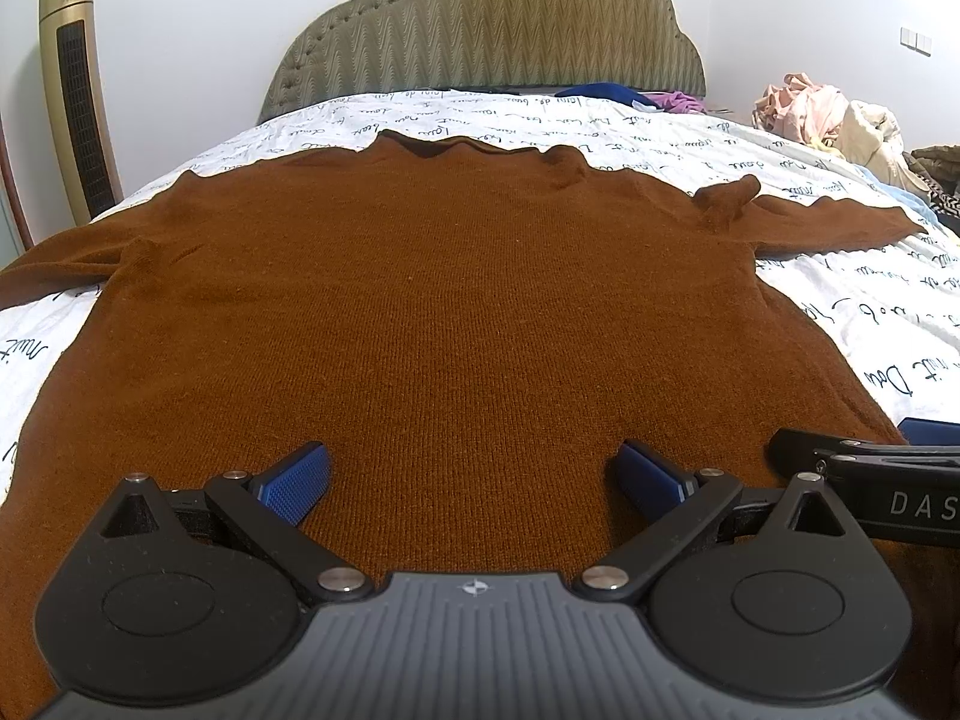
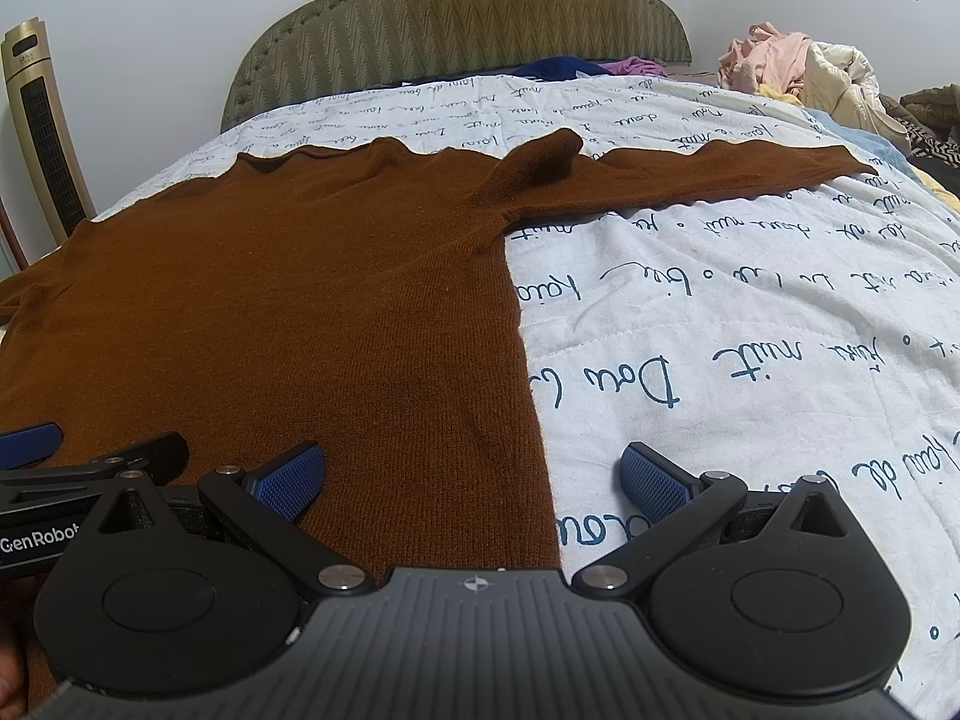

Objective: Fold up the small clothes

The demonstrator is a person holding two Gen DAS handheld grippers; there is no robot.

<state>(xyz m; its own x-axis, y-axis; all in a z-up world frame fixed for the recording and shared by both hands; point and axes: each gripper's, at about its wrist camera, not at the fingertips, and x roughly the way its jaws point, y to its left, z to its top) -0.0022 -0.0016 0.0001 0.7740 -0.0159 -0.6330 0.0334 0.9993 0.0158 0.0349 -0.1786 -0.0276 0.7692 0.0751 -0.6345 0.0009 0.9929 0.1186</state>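
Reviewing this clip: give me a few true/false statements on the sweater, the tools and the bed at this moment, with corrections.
1. The brown sweater lies spread flat on the bed. True.
2. The left tool is shut on the hem. False: it is open, gripping nothing.
3. The right tool straddles the sweater's side edge. True.
4. The right sleeve is folded across the body. False: it stretches outward.
5. A pile of clothes sits near the headboard. True.
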